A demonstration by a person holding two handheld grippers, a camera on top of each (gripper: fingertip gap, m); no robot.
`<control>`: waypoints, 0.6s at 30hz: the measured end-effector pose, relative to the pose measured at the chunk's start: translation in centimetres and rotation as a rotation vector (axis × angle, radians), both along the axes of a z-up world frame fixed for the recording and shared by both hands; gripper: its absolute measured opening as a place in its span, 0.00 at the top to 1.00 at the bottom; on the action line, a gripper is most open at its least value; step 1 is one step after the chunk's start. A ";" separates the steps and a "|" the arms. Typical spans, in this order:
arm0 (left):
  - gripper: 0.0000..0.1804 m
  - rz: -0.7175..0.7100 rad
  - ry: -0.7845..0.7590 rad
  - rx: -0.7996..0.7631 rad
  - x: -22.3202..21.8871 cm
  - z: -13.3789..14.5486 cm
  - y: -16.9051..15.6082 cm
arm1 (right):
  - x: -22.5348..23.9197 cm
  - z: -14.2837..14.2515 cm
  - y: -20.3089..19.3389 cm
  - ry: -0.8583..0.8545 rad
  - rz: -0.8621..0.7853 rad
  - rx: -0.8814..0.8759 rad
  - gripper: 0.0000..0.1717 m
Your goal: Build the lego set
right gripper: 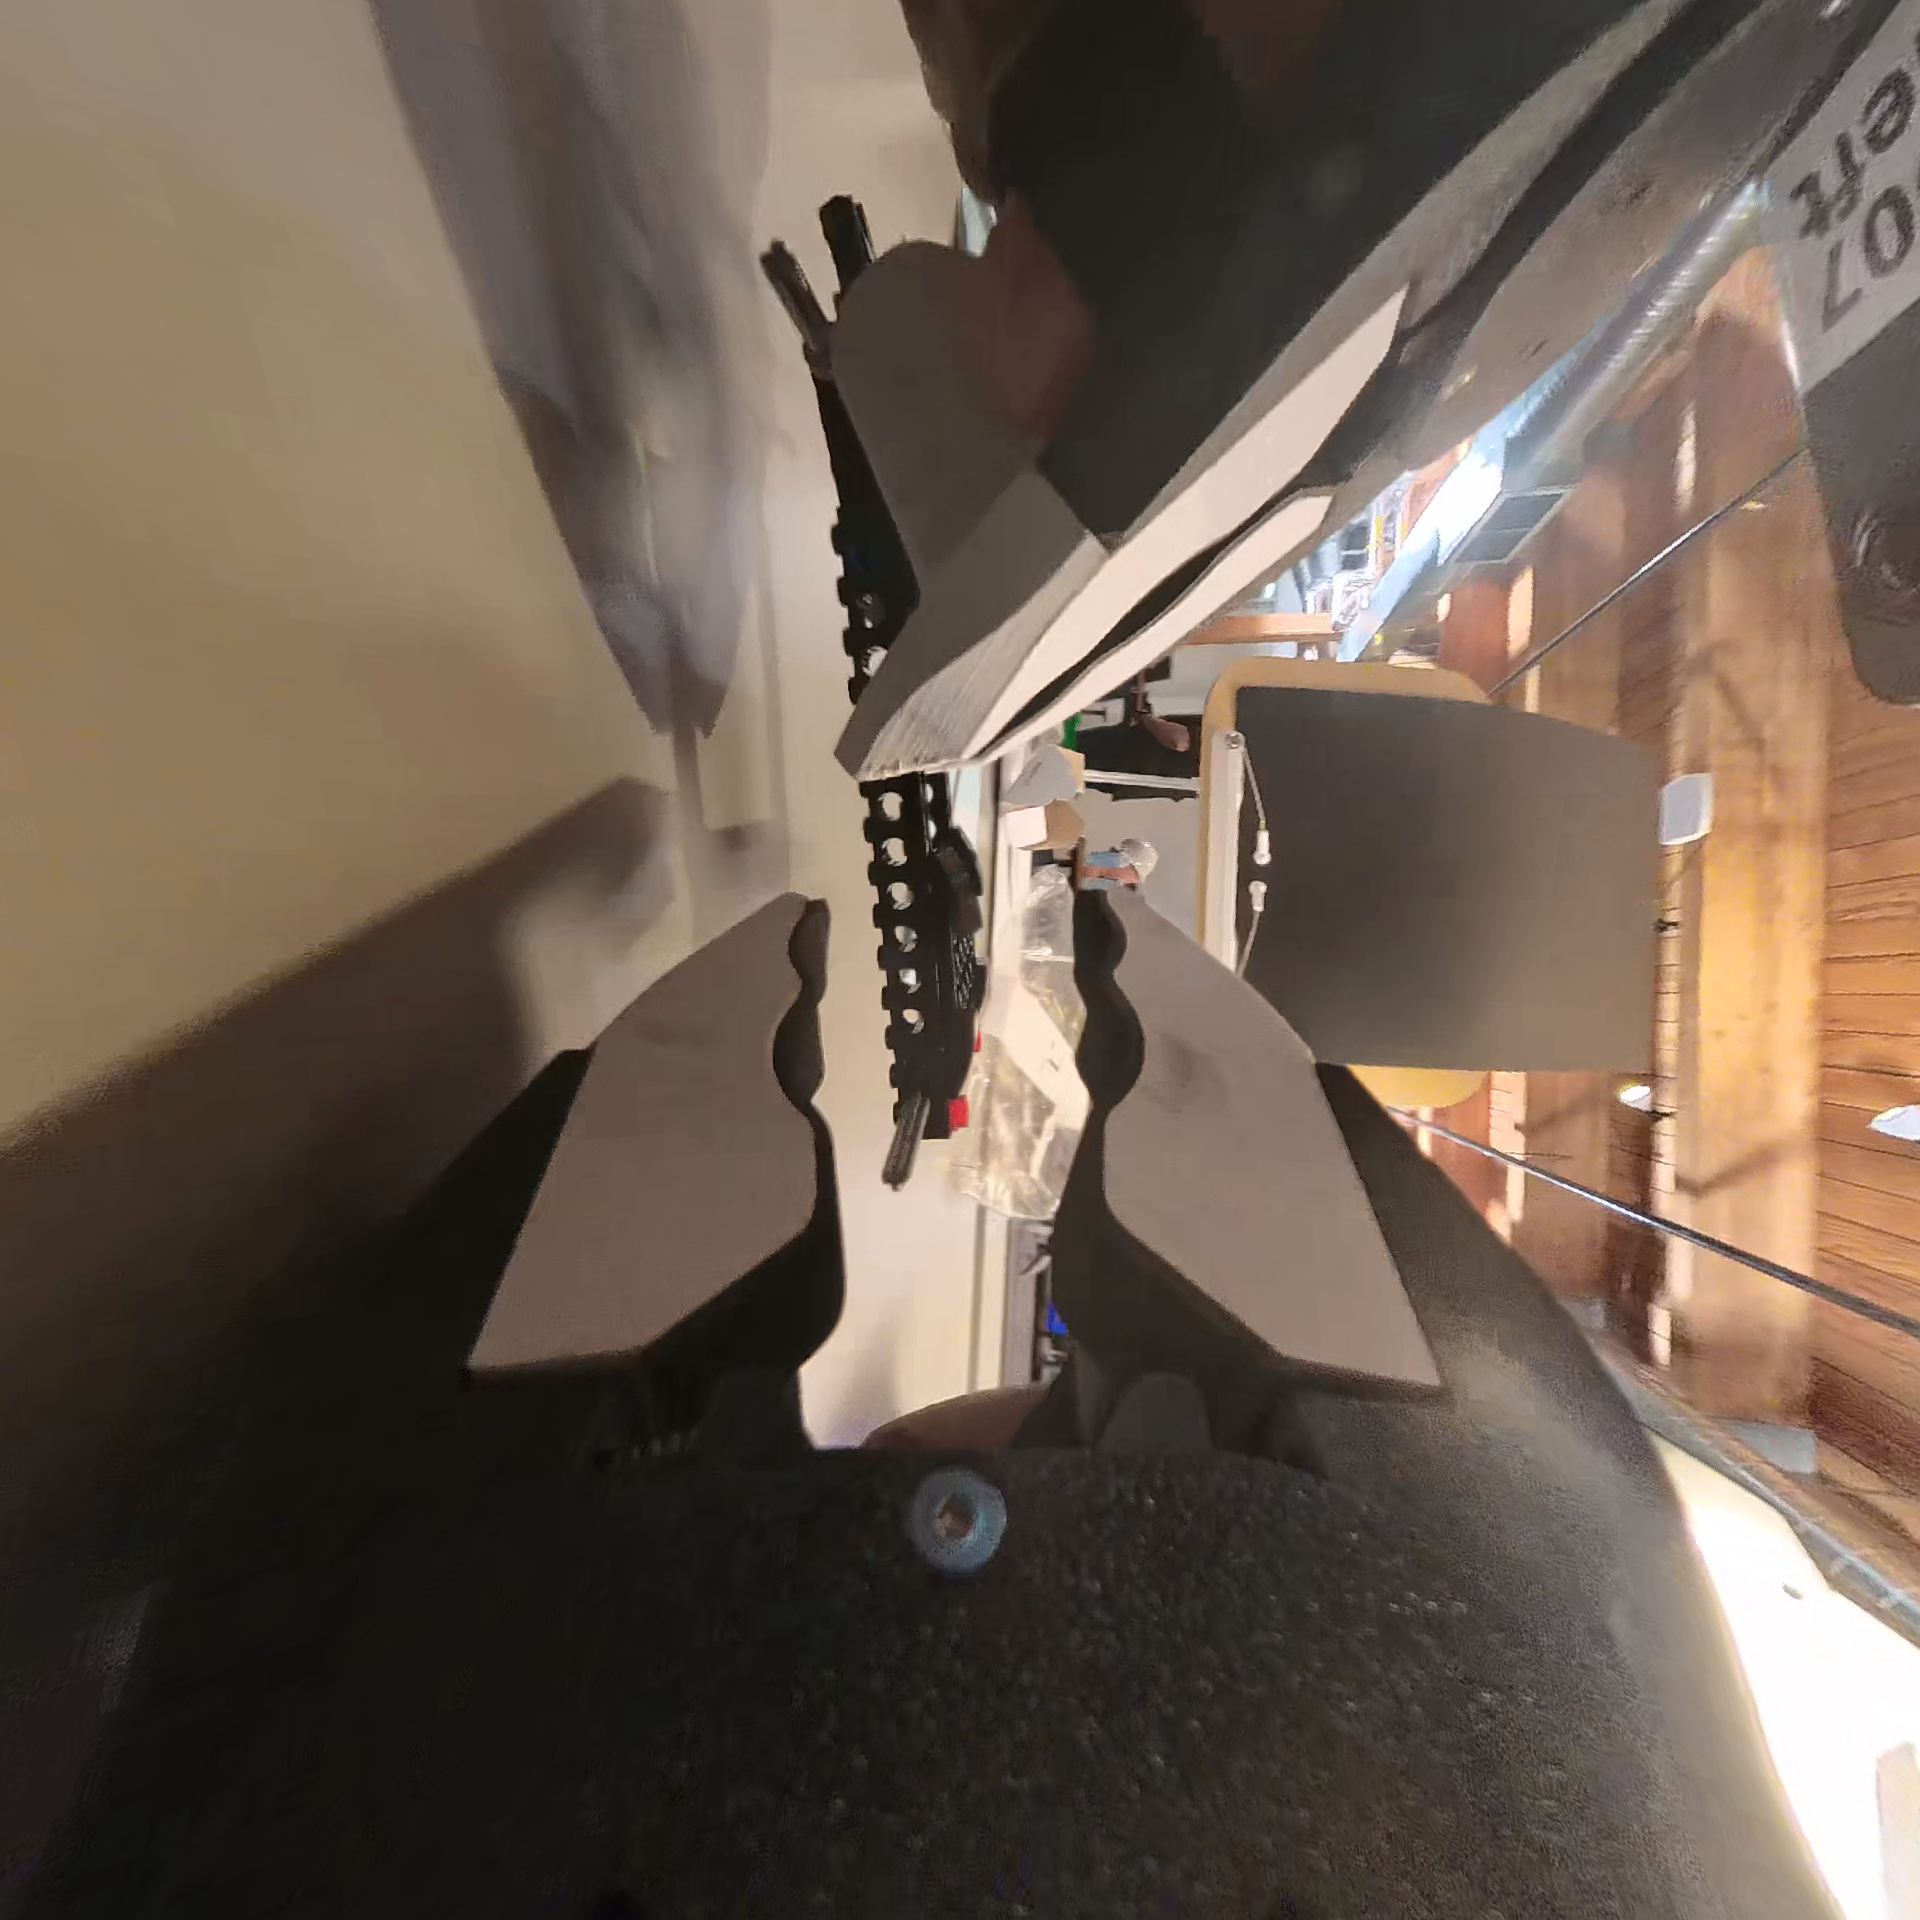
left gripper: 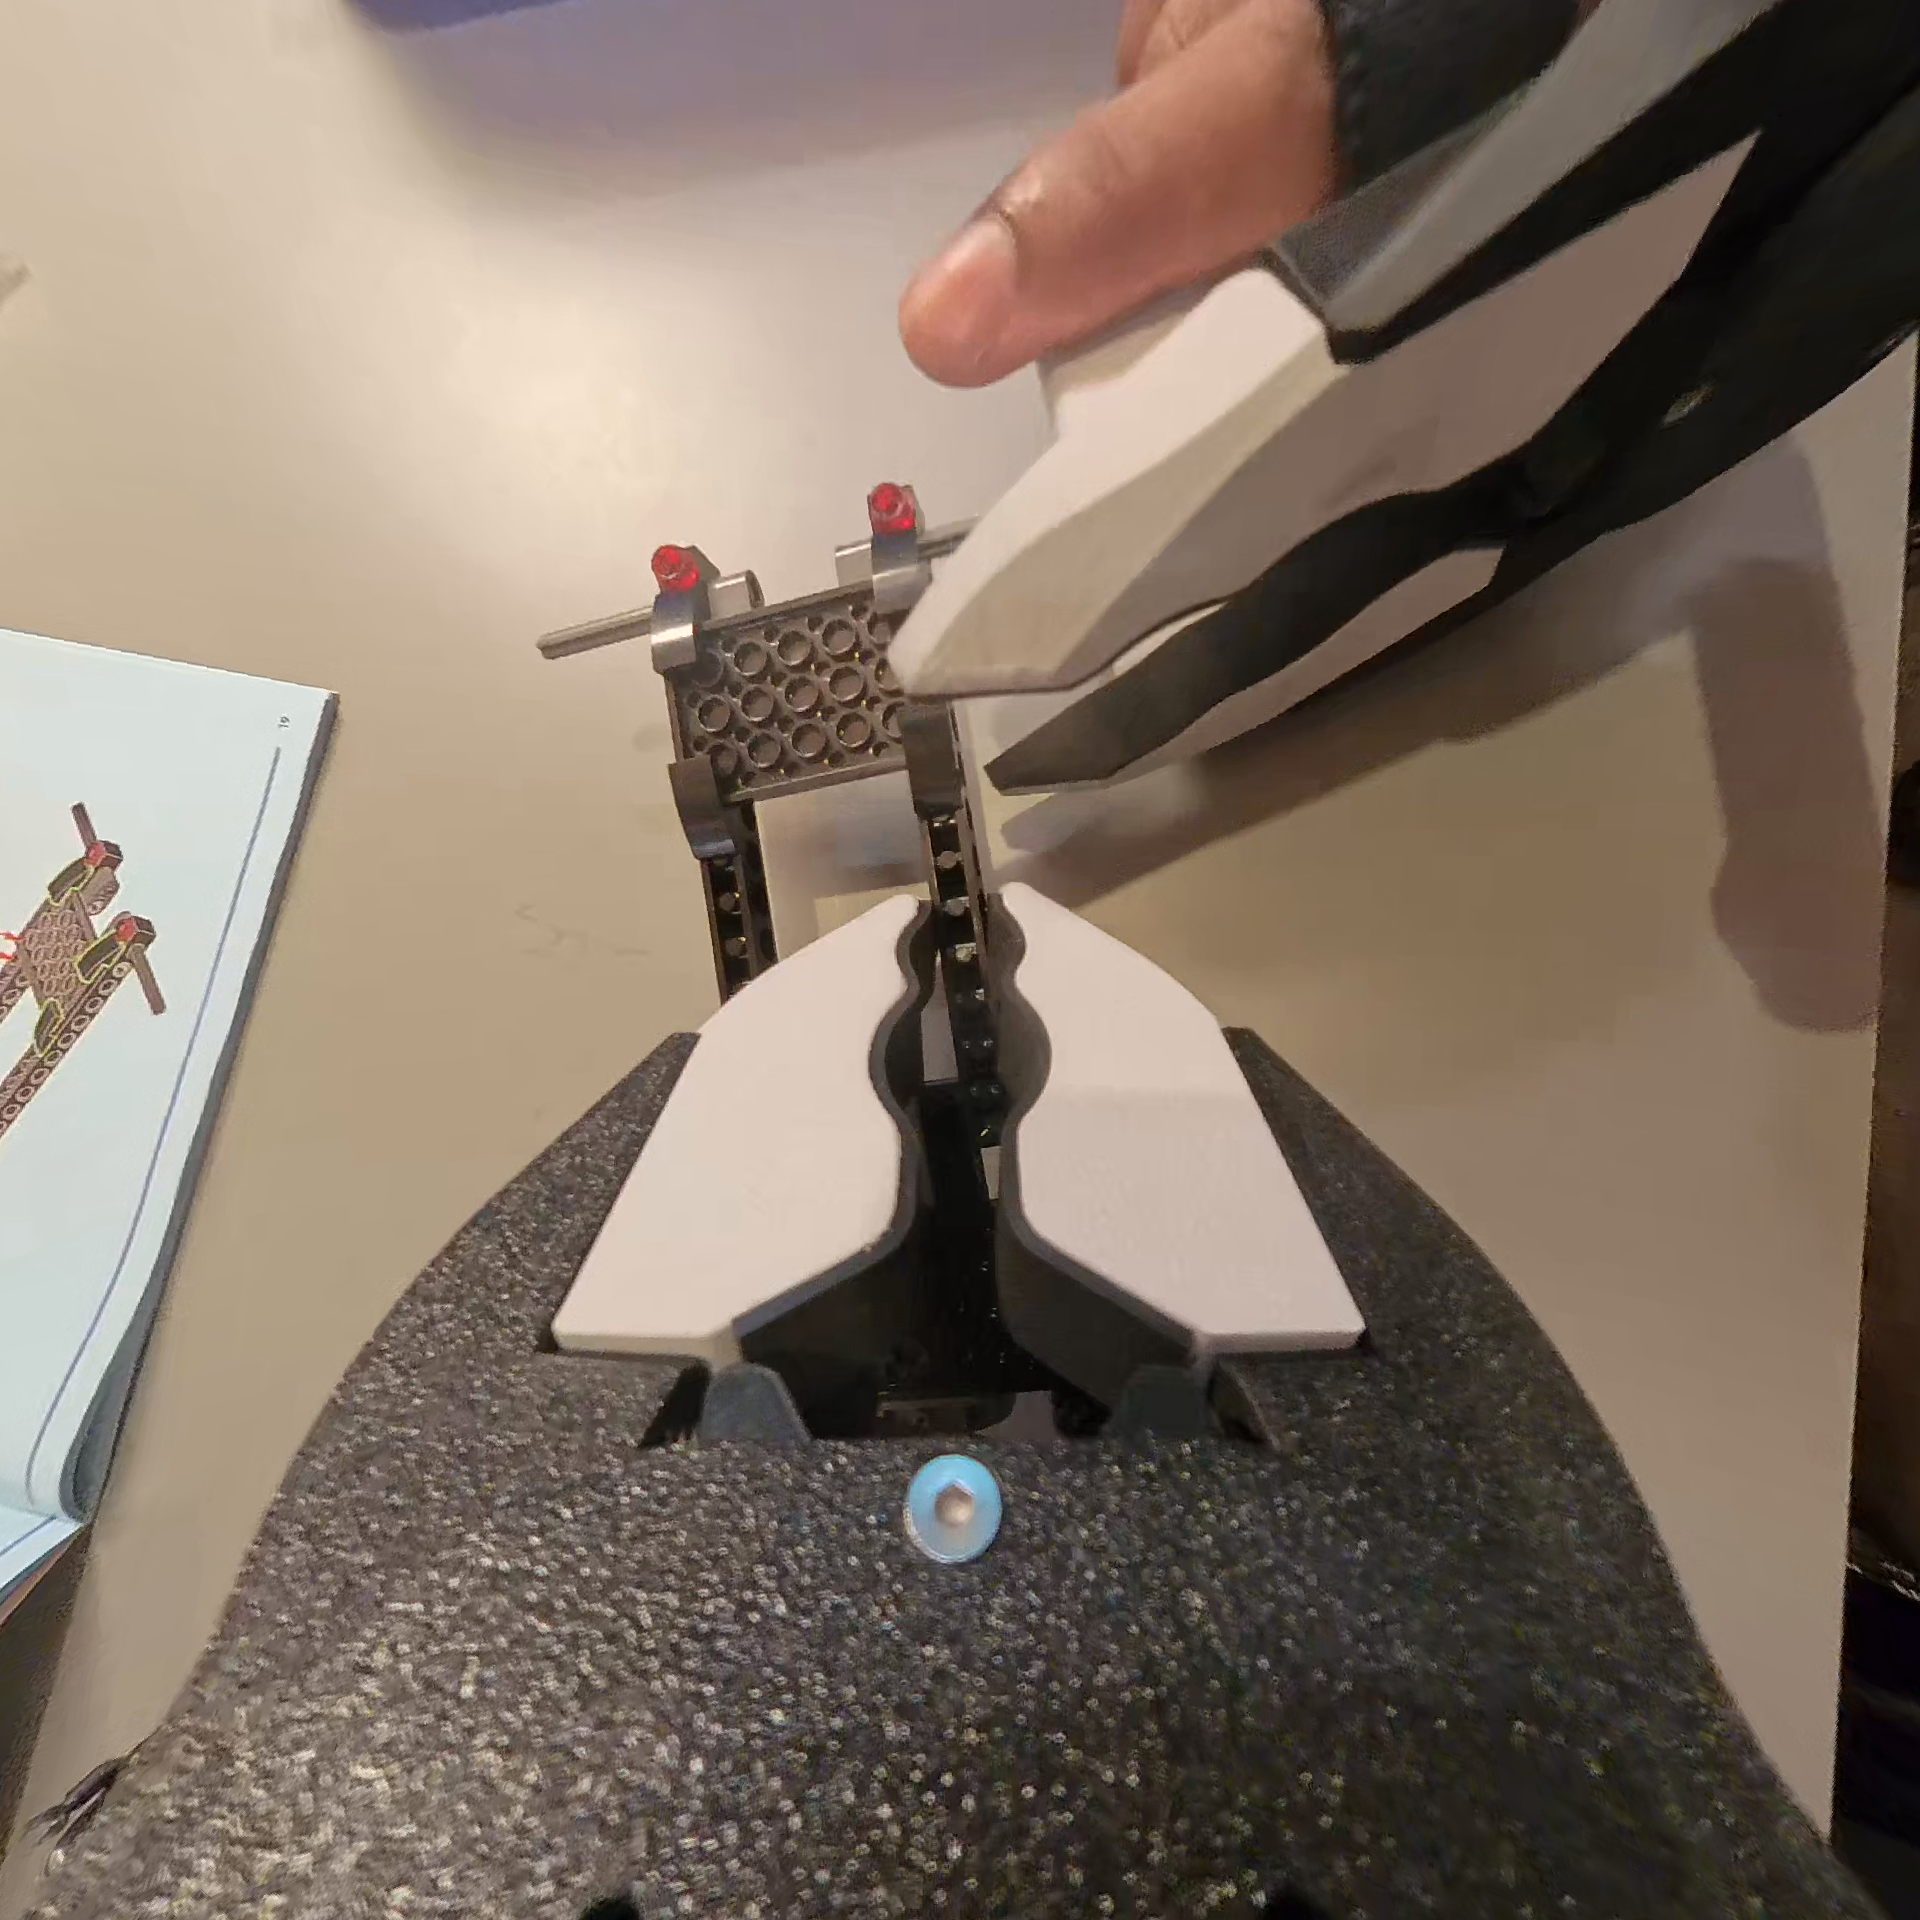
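Beige table (left gripper: 416, 364) lies open beyond left gripper's (left gripper: 961, 904) clamped brick frame (left gripper: 800, 696).

Left wrist view: warm, even indoor light; counter (left gripper: 416, 416) lit from above, soft shadows thrown rightward under right hand-held gripper (left gripper: 956, 727). Near body sharp, finger (left gripper: 1091, 229) slightly smeared. Straight edges bowed toward frame borders. Right wrist view: dimmer, heavy motion blur at left; near fingers (right gripper: 665, 1122) shadowed; glare blown out at lower right corner; wooden wall (right gripper: 1766, 935) warmly lit.
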State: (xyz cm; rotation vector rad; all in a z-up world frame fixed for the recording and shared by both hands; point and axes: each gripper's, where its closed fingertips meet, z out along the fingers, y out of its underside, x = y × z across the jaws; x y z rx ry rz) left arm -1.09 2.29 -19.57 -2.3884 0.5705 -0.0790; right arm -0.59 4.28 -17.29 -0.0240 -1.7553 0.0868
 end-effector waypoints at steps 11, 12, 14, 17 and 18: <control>0.95 -0.031 -0.005 0.010 0.6 0.9 -0.3 | -1.2 0.1 0.2 0.039 -0.023 0.130 0.82; 0.95 -0.039 -0.014 0.010 0.8 0.9 -0.4 | -1.3 -0.1 0.2 0.037 -0.022 0.141 0.83; 0.95 -0.050 -0.016 0.002 0.9 0.7 -0.5 | -1.4 -0.1 0.2 0.043 -0.020 0.160 0.88; 0.95 -0.058 -0.003 -0.008 0.9 0.4 -0.5 | -1.4 -0.5 0.2 0.008 -0.014 0.147 0.88; 0.95 -0.063 0.002 -0.010 0.9 0.3 -0.5 | -1.4 -0.6 0.2 -0.003 -0.009 0.145 0.88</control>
